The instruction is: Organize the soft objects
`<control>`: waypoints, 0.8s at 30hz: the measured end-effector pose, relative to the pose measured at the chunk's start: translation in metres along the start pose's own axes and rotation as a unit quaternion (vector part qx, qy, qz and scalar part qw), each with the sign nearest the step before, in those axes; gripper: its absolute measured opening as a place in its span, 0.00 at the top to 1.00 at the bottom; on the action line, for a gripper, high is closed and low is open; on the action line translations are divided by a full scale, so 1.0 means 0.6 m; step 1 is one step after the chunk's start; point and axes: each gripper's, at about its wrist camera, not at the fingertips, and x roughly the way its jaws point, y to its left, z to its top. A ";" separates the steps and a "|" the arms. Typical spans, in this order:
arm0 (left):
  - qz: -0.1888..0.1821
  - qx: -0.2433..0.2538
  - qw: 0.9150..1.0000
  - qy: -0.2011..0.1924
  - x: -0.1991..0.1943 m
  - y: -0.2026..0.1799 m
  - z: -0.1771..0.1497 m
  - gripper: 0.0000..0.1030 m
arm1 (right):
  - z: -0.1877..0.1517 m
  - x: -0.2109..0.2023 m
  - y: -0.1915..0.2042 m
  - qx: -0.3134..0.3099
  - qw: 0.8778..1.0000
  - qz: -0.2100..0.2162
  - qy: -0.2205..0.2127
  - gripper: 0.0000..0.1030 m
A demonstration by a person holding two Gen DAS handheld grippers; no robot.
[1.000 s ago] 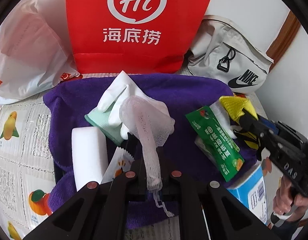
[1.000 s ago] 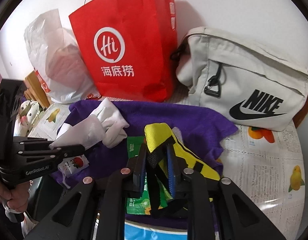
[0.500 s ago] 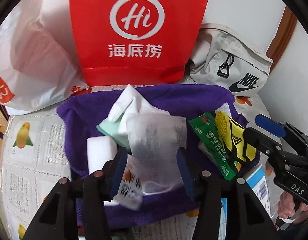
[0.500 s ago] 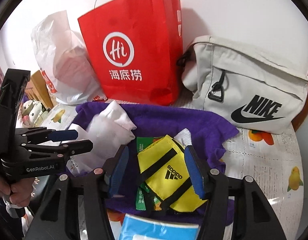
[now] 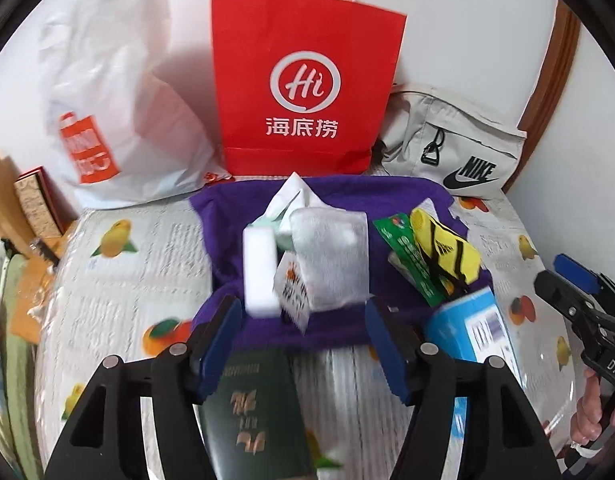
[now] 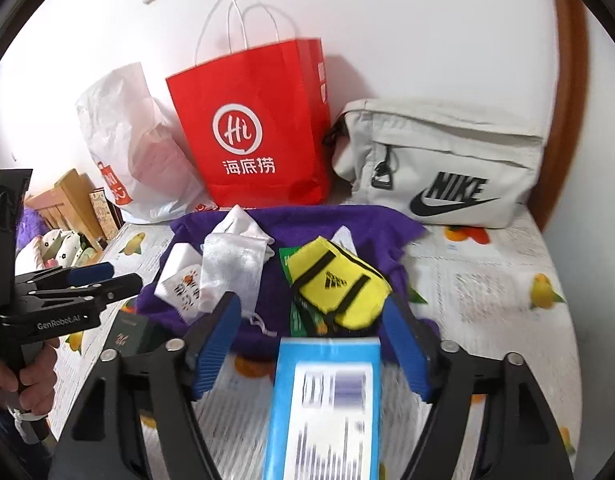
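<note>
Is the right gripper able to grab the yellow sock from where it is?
Probably yes. The right gripper is open and empty, and the yellow sock lies on top of the purple towel, just beyond its fingertips, uncovered. Only the blue box sits close below.

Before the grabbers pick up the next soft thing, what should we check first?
1. Left gripper jaws have just been opening, nothing between them: ok.
2. Right gripper jaws have just been opening, nothing pinched: ok.
3. Mesh bag lies free on the purple towel: ok.
4. Yellow sock lies loose on the towel: ok.
5. Blue box sits close under the right gripper, in the way: not ok.
6. Where soft things should go: cannot tell.
</note>
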 end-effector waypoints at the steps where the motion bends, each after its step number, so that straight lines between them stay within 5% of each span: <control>1: 0.002 0.001 1.000 -0.004 -0.014 0.001 -0.008 0.36 | -0.009 -0.019 0.003 0.002 1.000 -0.007 -0.003 0.22; 13: 0.009 0.004 0.997 -0.073 -0.187 -0.015 -0.124 0.10 | -0.114 -0.189 0.029 0.025 0.999 -0.041 -0.026 0.14; 17: 0.022 0.005 0.996 -0.089 -0.226 -0.025 -0.163 0.05 | -0.149 -0.242 0.041 0.023 0.997 -0.062 -0.049 0.02; 24: 0.022 -0.006 0.995 -0.093 -0.265 -0.034 -0.216 0.04 | -0.196 -0.291 0.049 0.039 0.995 -0.068 -0.054 0.00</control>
